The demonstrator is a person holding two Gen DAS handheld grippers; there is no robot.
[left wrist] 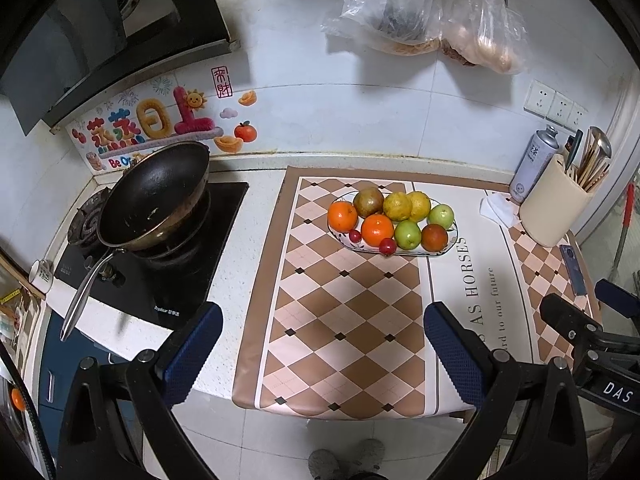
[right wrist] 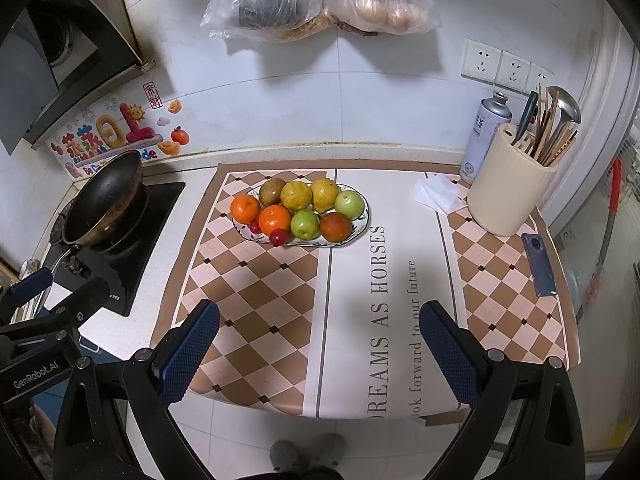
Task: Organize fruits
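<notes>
Plate of fruit [right wrist: 358, 227] sits on the far-left part of the checked mat [right wrist: 256, 304], long axis running left-right, heaped with 2 oranges, 2 green apples, yellow citrus and small red fruits. Left gripper [left wrist: 320, 346] and right gripper [right wrist: 318, 342] both hang at the near edge of the counter, jaws spread wide, nothing held. Plate lies straight ahead and far from both (marginally left of the right gripper's centreline, slightly right of the left's), so neither looks clearly nearer.
</notes>
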